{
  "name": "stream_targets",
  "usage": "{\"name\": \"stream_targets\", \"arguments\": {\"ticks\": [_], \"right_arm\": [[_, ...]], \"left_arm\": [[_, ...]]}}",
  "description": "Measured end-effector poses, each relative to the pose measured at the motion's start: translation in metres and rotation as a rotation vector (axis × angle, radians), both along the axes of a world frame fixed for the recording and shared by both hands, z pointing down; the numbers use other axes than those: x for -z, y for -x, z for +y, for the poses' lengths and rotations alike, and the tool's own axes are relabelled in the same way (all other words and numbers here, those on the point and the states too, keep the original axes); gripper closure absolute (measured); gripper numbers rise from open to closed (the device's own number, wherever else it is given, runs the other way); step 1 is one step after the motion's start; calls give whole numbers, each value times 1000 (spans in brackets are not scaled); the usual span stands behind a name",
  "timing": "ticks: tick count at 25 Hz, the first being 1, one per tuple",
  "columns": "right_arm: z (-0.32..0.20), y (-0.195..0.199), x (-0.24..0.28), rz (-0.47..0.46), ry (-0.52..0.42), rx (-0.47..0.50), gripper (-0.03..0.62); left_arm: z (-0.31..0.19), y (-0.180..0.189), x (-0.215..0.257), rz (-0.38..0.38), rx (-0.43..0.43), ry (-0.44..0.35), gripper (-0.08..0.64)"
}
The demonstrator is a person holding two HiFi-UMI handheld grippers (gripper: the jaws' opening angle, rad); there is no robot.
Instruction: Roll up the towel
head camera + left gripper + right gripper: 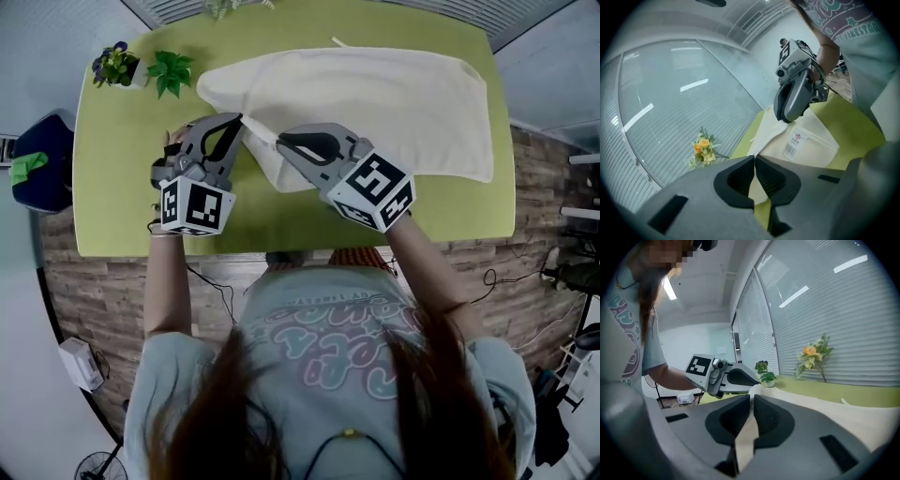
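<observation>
At the desk's far-left corner stands a small green pot plant. Just right of it, the left gripper has its jaws closed on a thin fold at the left end of the cream towel. Beside it, the right gripper is likewise clamped on a strip of that cloth, raised off the desk.

The towel lies flat along the far edge, its long axis running left to right and its far end near the right edge. This looks like the start of the roll. The next move probably calls for turning the pinched end over towards the right, both grippers level.
</observation>
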State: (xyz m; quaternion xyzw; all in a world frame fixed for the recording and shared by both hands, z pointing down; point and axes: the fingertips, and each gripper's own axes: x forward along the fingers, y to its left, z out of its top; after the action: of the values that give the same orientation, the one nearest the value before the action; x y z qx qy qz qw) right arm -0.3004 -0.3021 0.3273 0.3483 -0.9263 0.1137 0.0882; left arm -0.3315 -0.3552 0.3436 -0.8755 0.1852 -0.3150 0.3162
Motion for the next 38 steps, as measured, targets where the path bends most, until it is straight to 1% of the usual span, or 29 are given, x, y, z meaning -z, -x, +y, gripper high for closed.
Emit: {"name": "stream_targets", "arguments": {"ticks": [5,11,16,23,26,29,34,38], "right_arm": [[-4,-74,8,-36,-5,-74,563],[-4,-166,10,-38,-10,-162,564],[-4,-247,4,-6,-5,-242,565],[-13,-353,-17,101,31,-349,566],[-18,-386,-28,151,55,-379,568],[-24,-412,-38,187,75,-396,568],[-37,-444,-47,297,78,-401,568],[-46,-468,-60,362,123,-411,569]], "left_arm": [[-4,-72,11,9,-14,-11,541],[-6,-166,16,24,-39,-22,541],[-5,-246,9,24,-66,-12,541],[-6,-345,-4,34,-81,-3,540],[-8,-376,-11,26,-90,2,540],[-8,-399,-17,33,-90,19,540],[-12,-428,-25,21,-77,21,540],[-8,-449,-28,31,-85,47,540]]}}
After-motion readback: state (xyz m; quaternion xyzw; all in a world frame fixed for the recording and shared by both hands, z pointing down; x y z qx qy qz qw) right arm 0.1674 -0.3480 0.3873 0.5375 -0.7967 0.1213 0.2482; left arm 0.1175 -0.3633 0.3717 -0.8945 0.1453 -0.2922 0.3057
